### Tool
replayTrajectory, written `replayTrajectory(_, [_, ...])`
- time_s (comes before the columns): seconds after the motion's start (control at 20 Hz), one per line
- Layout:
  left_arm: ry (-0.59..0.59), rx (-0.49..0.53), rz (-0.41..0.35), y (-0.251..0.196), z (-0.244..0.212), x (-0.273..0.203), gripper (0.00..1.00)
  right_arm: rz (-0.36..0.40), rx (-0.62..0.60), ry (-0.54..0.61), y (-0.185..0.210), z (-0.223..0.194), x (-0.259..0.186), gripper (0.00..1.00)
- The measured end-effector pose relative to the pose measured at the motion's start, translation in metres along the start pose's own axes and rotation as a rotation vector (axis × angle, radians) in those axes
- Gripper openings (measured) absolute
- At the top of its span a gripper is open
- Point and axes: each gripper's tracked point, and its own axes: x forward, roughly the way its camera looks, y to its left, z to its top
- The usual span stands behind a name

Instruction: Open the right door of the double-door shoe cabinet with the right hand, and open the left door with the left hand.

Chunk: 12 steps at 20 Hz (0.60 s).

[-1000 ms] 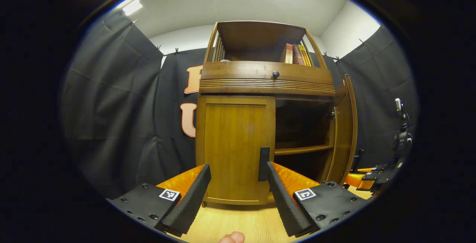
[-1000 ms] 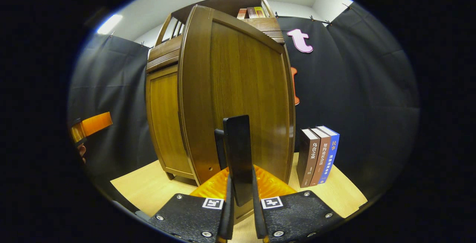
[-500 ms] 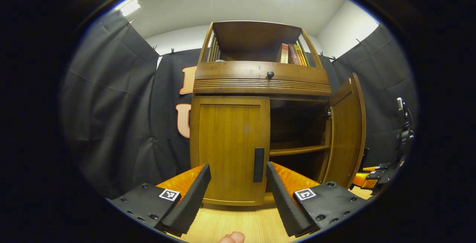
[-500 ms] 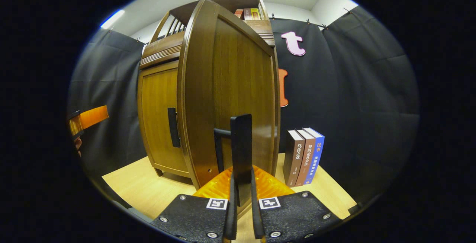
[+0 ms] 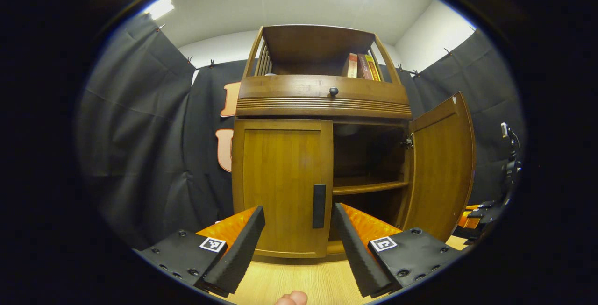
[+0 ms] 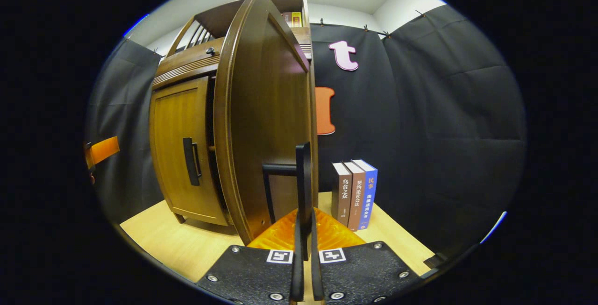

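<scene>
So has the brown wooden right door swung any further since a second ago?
Yes. The brown wooden right door has swung further outward, away from the cabinet's shelf opening, showing more of its inner face, with the right gripper shut on its black handle.

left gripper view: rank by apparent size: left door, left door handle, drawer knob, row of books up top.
1. left door
2. row of books
3. left door handle
4. drawer knob
Books versus handle is close; the books stand farther from the camera, so that pair is unsure.
</scene>
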Motion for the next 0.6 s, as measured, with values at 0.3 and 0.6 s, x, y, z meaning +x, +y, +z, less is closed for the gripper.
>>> replayTrajectory(0.3, [0.002,0.000,-0.018,-0.006,-0.001,0.001,0.94,0.025,0.026,-0.023,-0.020,0.003,-0.004,0.02])
replayTrajectory(0.6, [0.004,-0.012,0.000,-0.002,-0.004,-0.001,0.94,0.095,0.015,-0.047,-0.040,0.003,0.000,0.01])
